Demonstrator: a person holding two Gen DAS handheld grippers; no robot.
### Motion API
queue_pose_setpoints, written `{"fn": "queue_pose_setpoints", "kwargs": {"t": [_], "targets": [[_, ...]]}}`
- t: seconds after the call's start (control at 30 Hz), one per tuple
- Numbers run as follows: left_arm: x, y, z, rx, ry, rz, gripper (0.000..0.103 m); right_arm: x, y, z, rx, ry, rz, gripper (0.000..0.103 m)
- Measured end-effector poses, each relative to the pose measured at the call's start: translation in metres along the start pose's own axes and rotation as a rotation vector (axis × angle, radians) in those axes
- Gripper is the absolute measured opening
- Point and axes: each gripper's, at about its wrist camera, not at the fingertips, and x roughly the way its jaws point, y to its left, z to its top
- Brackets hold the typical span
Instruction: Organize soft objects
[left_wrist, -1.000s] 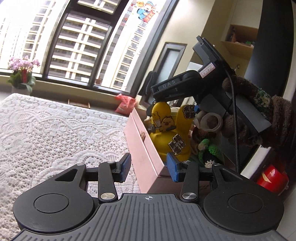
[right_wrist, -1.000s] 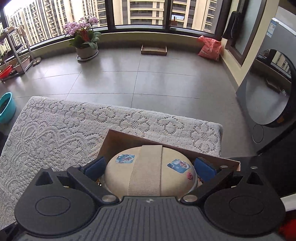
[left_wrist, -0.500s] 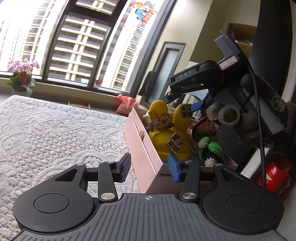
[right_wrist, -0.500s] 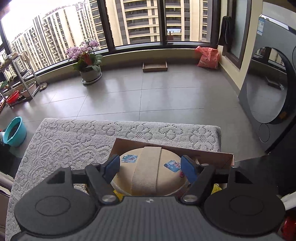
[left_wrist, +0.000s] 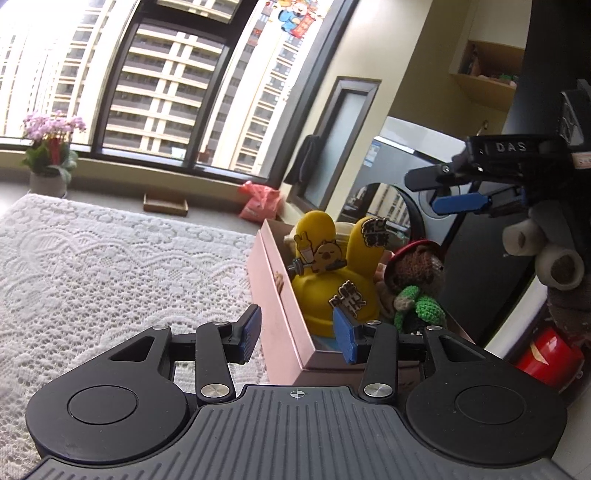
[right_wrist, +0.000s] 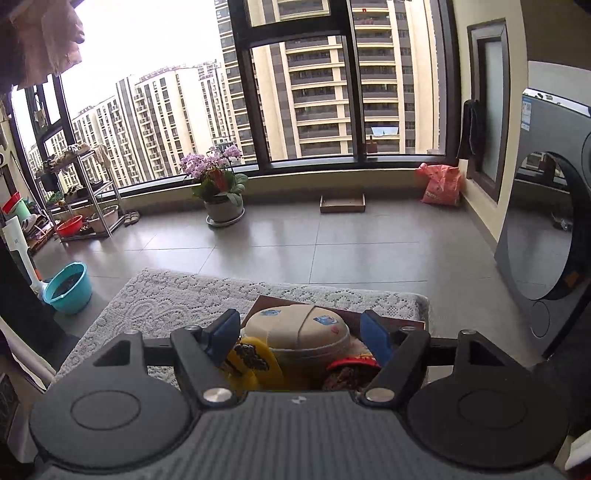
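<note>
A pink box (left_wrist: 280, 314) stands at the right end of the lace-covered table. It holds a yellow rabbit-eared soft toy (left_wrist: 332, 280), a crocheted bear (left_wrist: 417, 280) with a red hat and green jumper, and a round beige cushion (right_wrist: 299, 328) with stickers. My left gripper (left_wrist: 299, 332) straddles the box's near wall. Its jaws are closing, but the pads do not press on the wall. My right gripper (right_wrist: 297, 336) hovers open and empty above the box. In the left wrist view the right gripper (left_wrist: 443, 190) is high on the right, in a gloved hand (left_wrist: 546, 254).
White lace cloth (left_wrist: 110, 266) covers the table left of the box. A washing machine (right_wrist: 546, 236) stands to the right and a red object (left_wrist: 546, 354) lies low beside the box. On the floor beyond are a flower pot (right_wrist: 221, 206), a teal basin (right_wrist: 68, 288) and a pink bag (right_wrist: 441, 184).
My right gripper has lifted up and back from the beige cushion, which stays in the box, and its jaws have narrowed. The left gripper has hardly moved.
</note>
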Motion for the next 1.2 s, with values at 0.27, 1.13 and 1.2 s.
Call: {"fn": "queue_pose_setpoints", "kwargs": {"t": [0.27, 1.13, 1.2], "targets": [[0.024, -0.024, 0.003, 0.08, 0.028, 0.089, 0.049, -0.03, 0.006, -0.13, -0.298, 0.099, -0.161, 0.059], [-0.015, 0.014, 0.007, 0.152, 0.087, 0.277, 0.074, 0.001, 0.068, -0.16, -0.061, 0.087, -0.184, 0.086], [-0.034, 0.002, -0.018, 0.221, 0.146, 0.298, 0.074, -0.002, 0.08, -0.176, -0.038, 0.123, -0.17, 0.089]]}}
